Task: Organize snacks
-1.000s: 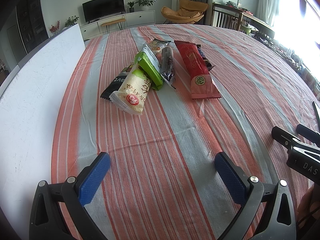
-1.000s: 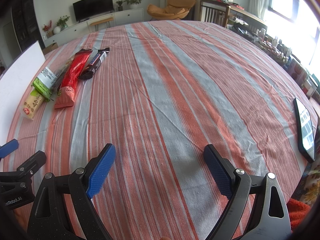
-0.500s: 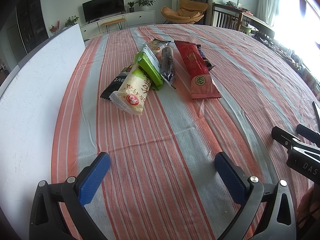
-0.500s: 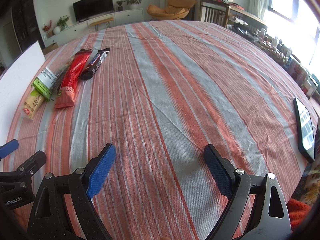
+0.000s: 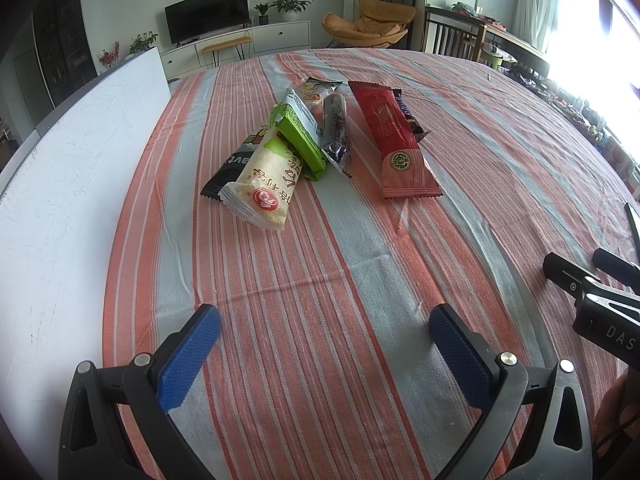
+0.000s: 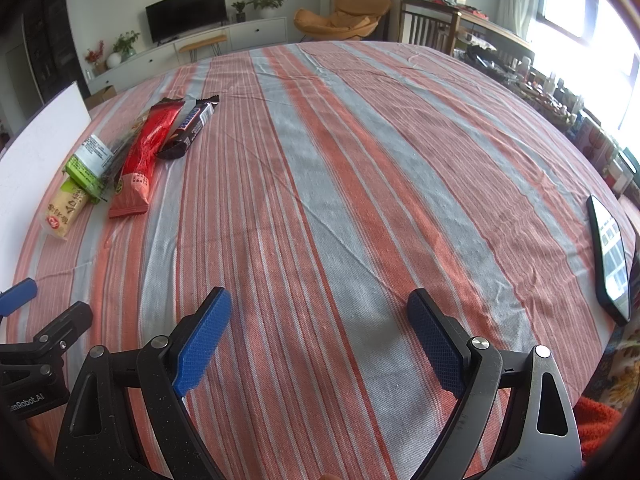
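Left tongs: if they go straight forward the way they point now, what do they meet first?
Probably bare striped tablecloth first. Further on that line, the left tongs, open and empty, would likely reach the cream snack pack, the nearest of the pile; depth is uncertain.

Striped cloth (image 6: 360, 184) covers counter. White board (image 5: 60, 208) along its left edge. Phone (image 6: 610, 256) flat near right edge, screen lit. Bkgd: TV (image 5: 206, 12) on white cabinet (image 5: 276, 38), plants (image 5: 290, 0) beside it, orange chair (image 5: 368, 24), bright window (image 6: 592, 12).

The left claw (image 5: 325, 332) and right claw (image 6: 319, 322) both gape wide, empty, side by side
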{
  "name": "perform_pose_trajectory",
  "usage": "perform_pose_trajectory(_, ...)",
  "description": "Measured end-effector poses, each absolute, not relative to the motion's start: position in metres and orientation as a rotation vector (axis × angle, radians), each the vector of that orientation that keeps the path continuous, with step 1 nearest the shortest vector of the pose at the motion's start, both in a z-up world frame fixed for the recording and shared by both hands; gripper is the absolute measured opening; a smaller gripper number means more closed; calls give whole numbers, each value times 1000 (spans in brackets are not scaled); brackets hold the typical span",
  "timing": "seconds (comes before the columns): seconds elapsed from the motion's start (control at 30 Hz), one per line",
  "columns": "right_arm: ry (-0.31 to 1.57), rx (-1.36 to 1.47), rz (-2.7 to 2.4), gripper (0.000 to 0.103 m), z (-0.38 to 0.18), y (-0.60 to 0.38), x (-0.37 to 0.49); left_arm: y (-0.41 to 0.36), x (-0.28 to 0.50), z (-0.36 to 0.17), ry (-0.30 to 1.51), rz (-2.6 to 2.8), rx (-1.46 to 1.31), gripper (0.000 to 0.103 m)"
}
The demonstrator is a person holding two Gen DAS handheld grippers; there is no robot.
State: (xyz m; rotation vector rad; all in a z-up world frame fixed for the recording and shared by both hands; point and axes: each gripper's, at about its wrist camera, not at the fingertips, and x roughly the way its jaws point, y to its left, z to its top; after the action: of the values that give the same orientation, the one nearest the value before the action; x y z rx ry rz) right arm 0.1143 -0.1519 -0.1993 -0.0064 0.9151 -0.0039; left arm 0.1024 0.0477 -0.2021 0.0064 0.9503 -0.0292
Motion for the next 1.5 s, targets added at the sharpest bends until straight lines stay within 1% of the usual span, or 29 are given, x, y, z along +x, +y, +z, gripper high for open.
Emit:
perform_pose_trajectory(0.2, 915, -7, -4, 91, -199, -152, 114, 49, 104, -201, 958, -38, 5, 103)
perform_pose_trajectory(0.3, 915, -6, -4, 91, -199, -152, 114, 55, 103, -198, 995, -63, -17, 103)
perform_pose_trajectory(0.37, 915, -6, -4, 91, -199, -152, 114, 64, 102, -189, 1001, -85, -77, 103)
perform_pose_trajectory(0.47, 915, -7, -4, 91, -199, -152, 114, 77, 112, -162, 957, -92, -107, 103)
perform_pose_trajectory(0.6, 915, -7, -4, 91, -200, -152, 115, 81, 144, -147, 966, -43, -11, 103)
perform_pose_trajectory(0.7, 915, -7, -4, 91, -200, -152, 115, 78, 170, -153, 997, -12, 83, 101)
perform_pose_trajectory(0.77, 915, -7, -4, 91, -200, -152, 115, 74, 185, -160, 1021, -7, 126, 98)
perform_pose_trajectory(0.9, 915, -7, -4, 91, -200, -152, 115, 67, 203, -174, 1045, 0, 195, 96)
perform_pose_trajectory(0.93, 915, -7, -4, 91, -200, -152, 115, 65, 205, -177, 1052, 1, 210, 88)
perform_pose_trajectory(0.97, 915, -7, -4, 91, -200, -152, 114, 63, 206, -179, 1061, 3, 221, 71)
perform_pose_trajectory(1.0, 915, -7, -4, 91, -200, -152, 115, 62, 207, -182, 1071, 2, 225, 58)
perform_pose_trajectory(1.03, 915, -7, -4, 91, -200, -152, 115, 62, 206, -184, 1086, -3, 219, 30)
perform_pose_trajectory(1.07, 915, -7, -4, 91, -200, -152, 115, 63, 205, -185, 1096, -8, 201, 26)
perform_pose_trajectory(1.1, 915, -7, -4, 91, -200, -152, 115, 64, 202, -182, 1092, -13, 183, 25)
perform_pose_trajectory(1.17, 915, -7, -4, 91, -200, -152, 115, 65, 188, -175, 1083, -33, 143, 17)
perform_pose_trajectory(1.2, 915, -7, -4, 91, -200, -152, 115, 66, 179, -171, 1082, -44, 122, 16)
perform_pose_trajectory(1.33, 915, -7, -4, 91, -200, -152, 115, 68, 140, -159, 1098, -106, 10, 16)
perform_pose_trajectory(1.5, 915, -7, -4, 91, -200, -152, 115, 67, 103, -168, 1131, -152, -35, 17)
